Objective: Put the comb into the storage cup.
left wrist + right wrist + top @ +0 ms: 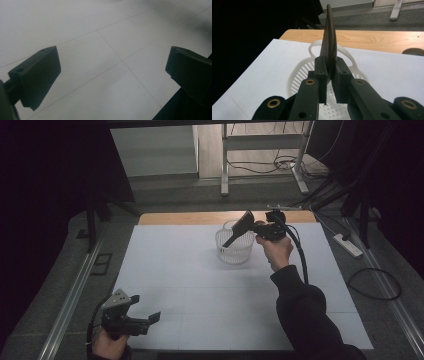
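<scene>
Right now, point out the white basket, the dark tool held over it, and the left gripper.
white basket (234, 251), high view, slotted front wall.
dark tool (329, 42), right gripper view, its thin edge above the jaws.
left gripper (148, 320), high view, between its fingertips.

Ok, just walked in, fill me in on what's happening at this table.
A person holds a gripper in each hand at a white-covered table. The right gripper is clamped on a thin dark flat tool, possibly a spatula, held over a white slotted basket near the table's far side. The tool's lower end dips toward the basket's opening; whether it touches it is hard to tell. The left gripper hangs open and empty over the near left corner.
</scene>
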